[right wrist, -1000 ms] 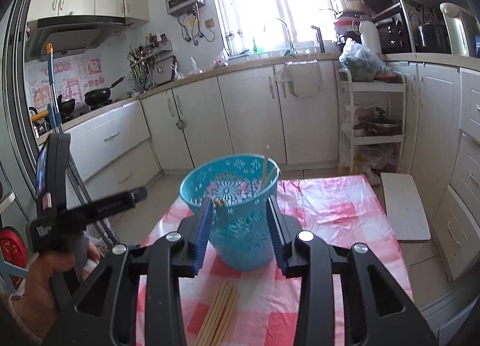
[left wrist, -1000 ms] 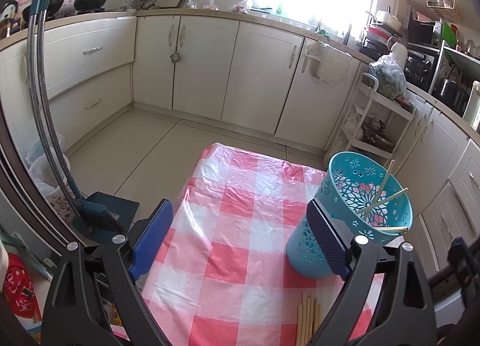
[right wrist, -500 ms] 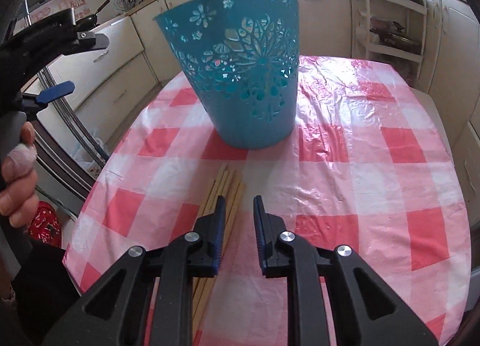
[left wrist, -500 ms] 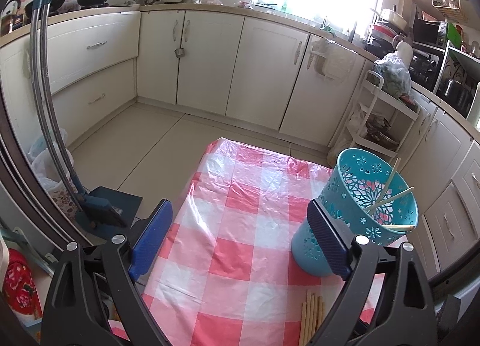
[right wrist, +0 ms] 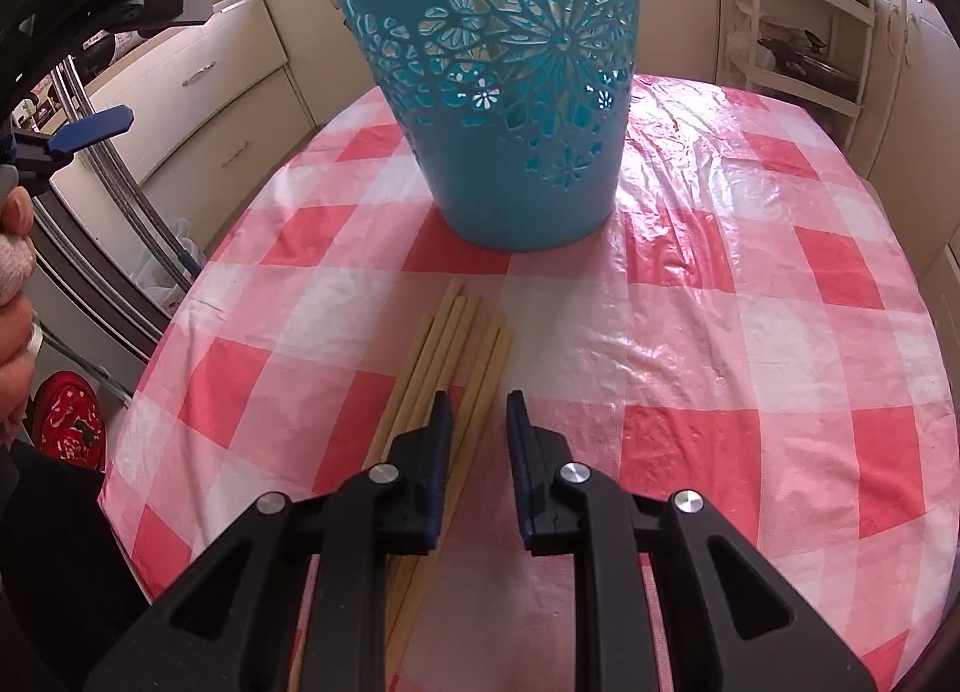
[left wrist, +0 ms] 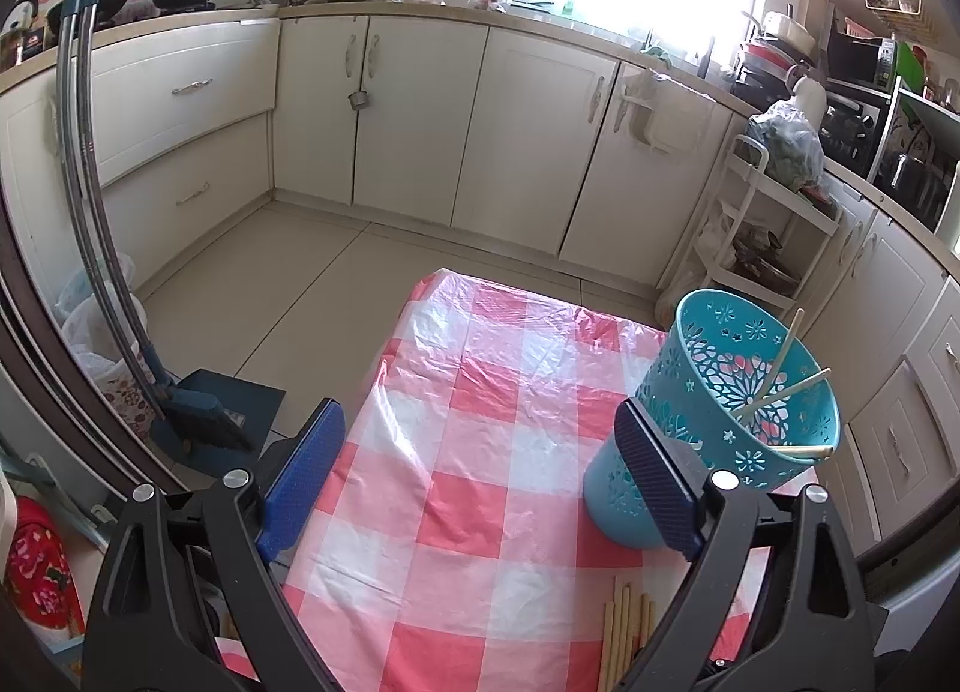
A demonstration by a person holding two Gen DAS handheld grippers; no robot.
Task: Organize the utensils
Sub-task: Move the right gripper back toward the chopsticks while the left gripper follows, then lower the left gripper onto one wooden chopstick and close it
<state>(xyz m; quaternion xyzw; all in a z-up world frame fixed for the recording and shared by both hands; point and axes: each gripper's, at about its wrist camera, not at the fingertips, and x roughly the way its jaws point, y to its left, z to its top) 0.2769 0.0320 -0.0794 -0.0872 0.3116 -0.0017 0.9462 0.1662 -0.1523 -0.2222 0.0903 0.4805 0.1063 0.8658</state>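
Right hand-held gripper [right wrist: 477,410] sits low over the bench [right wrist: 750,332], pointing steeply down at the loose chopsticks [right wrist: 456,344]. Jaws narrow but not clamped: a gap shows between the pads, with the rightmost sticks of the bundle running through it and the rest passing under the left pad. No pad pressing on a stick that I can see, so it's released, nothing grasped.

Loose chopsticks lie side by side on the red-and-white checked cover, tips pointing toward the blue basket [right wrist: 510,92] and stopping just short of its base. Basket stands upright further back on the bench, cut-out flower pattern on the wall.

Left hand-held gripper [left wrist: 480,464] is wide open and empty, held off the near left edge of the bench. Its right pad overlaps the basket [left wrist: 738,392] in the left wrist view; contact can't be told. Three chopsticks [left wrist: 780,386] already lean inside the basket, tips over the rim. Ends of the loose chopsticks [left wrist: 627,626] show at the bottom of that view, near the basket base.
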